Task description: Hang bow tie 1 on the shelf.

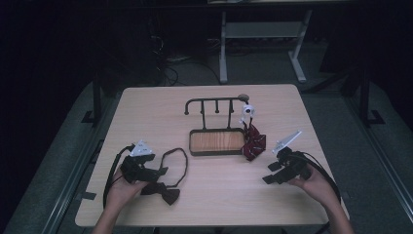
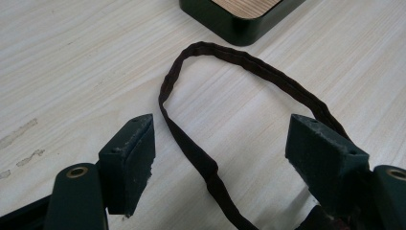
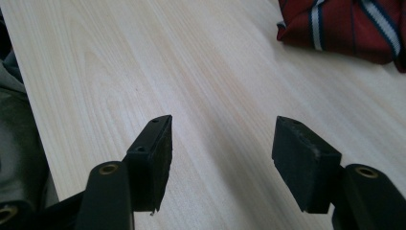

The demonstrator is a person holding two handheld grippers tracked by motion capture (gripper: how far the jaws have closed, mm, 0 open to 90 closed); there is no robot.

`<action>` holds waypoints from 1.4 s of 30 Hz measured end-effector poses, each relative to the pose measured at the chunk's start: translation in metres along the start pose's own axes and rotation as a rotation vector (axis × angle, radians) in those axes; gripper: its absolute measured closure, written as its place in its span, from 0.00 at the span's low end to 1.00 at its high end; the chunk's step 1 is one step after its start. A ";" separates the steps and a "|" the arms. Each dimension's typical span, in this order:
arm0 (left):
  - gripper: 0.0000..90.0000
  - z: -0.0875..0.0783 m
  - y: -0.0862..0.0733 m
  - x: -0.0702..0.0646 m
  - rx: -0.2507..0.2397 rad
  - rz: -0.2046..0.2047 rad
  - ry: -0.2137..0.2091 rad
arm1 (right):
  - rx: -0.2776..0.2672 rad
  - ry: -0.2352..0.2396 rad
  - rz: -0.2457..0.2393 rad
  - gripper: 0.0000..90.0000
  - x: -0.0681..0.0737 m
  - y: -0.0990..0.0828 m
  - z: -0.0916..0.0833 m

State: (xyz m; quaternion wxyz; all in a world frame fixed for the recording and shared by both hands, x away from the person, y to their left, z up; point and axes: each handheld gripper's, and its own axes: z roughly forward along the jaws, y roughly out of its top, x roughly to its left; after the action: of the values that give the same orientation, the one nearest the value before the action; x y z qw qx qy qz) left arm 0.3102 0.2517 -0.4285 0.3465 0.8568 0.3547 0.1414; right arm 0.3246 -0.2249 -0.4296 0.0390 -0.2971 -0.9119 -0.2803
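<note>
A dark brown bow tie (image 1: pixel 163 192) lies on the table's front left, and its thin strap (image 1: pixel 178 158) loops toward the tray. My left gripper (image 1: pixel 157 173) sits right at it. In the left gripper view that gripper (image 2: pixel 220 139) is open, with the strap (image 2: pixel 249 62) lying flat on the wood between the jaws and no pad pressing on it. A red striped bow tie (image 1: pixel 253 144) rests beside the tray's right end. My right gripper (image 1: pixel 270 173) hovers just right of it, front right. Seen in its own view, it (image 3: pixel 222 139) stands open over bare wood, with the red tie (image 3: pixel 344 26) ahead.
A dark metal rack (image 1: pixel 214 102) with several hooks rises over a wood-lined tray (image 1: pixel 191 144) at the table's middle; the tray's corner (image 2: pixel 239 24) lies ahead of the left jaws. A white piece (image 1: pixel 248 111) hangs by the rack's right end. The table edge runs left of the right jaws.
</note>
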 end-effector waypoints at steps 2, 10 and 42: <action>0.31 0.000 0.000 0.000 0.002 -0.001 -0.004 | -0.001 -0.004 -0.002 0.43 0.000 -0.002 0.001; 0.43 0.000 0.006 -0.001 0.021 0.011 -0.016 | -0.029 -0.024 0.025 0.41 0.001 -0.009 0.000; 0.66 0.044 0.059 0.028 0.311 0.088 0.007 | -0.058 -0.026 0.007 0.40 0.007 -0.011 -0.011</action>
State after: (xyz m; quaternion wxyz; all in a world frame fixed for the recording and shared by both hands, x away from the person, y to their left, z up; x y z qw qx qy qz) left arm 0.3820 0.2194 -0.4193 0.2021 0.9143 0.3356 0.1028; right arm 0.3120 -0.2341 -0.4243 0.0197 -0.3051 -0.9027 -0.3027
